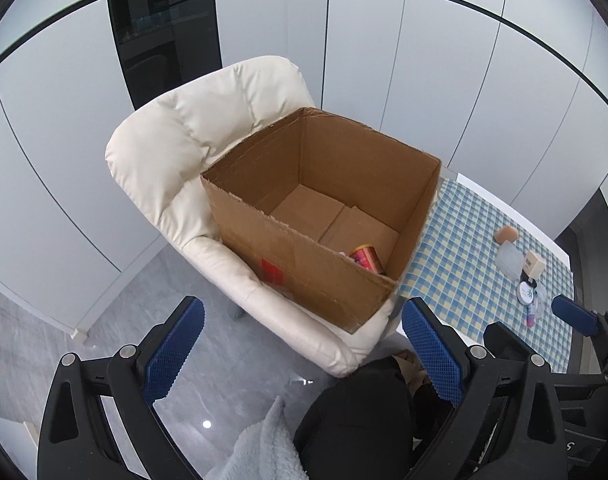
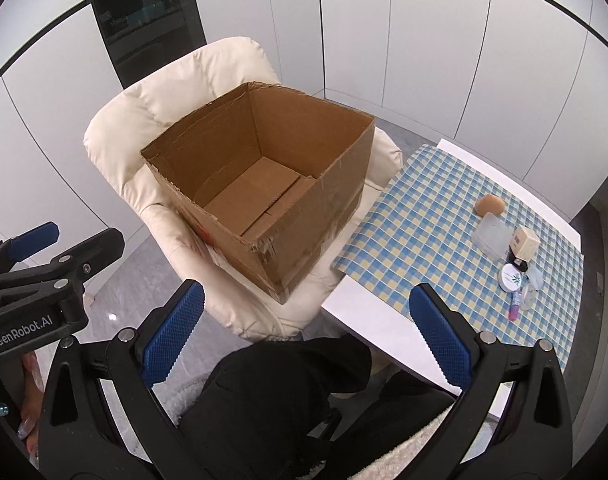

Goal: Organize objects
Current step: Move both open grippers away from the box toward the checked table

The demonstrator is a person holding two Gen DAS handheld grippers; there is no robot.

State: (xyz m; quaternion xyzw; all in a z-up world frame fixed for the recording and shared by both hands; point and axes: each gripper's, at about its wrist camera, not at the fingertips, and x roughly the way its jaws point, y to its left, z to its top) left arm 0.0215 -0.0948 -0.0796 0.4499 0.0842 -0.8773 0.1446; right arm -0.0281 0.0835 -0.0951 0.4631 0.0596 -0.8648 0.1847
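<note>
In the left wrist view, the left gripper [image 1: 302, 350] is seen with its blue pads spread wide and nothing between them, held above the floor in front of the open brown cardboard box [image 1: 304, 256] that sits on the cream padded chair [image 1: 176, 148]. One red and gold can [image 1: 367, 258] is seen lying in the near corner of the box. The rest of the small items [image 1: 521, 276] are left on the blue checked tablecloth [image 1: 455, 240], well apart from the box.

In the right wrist view, the right gripper [image 2: 304, 330] is likewise held spread and empty, short of the table. A tan rounded sponge [image 2: 488, 205], a clear plastic case [image 2: 491, 236], a beige cube [image 2: 525, 243] and a white round tin [image 2: 512, 277] are clustered together. A fetching step is judged to be in hand; a reach rightward to that cluster is called for next.
</note>
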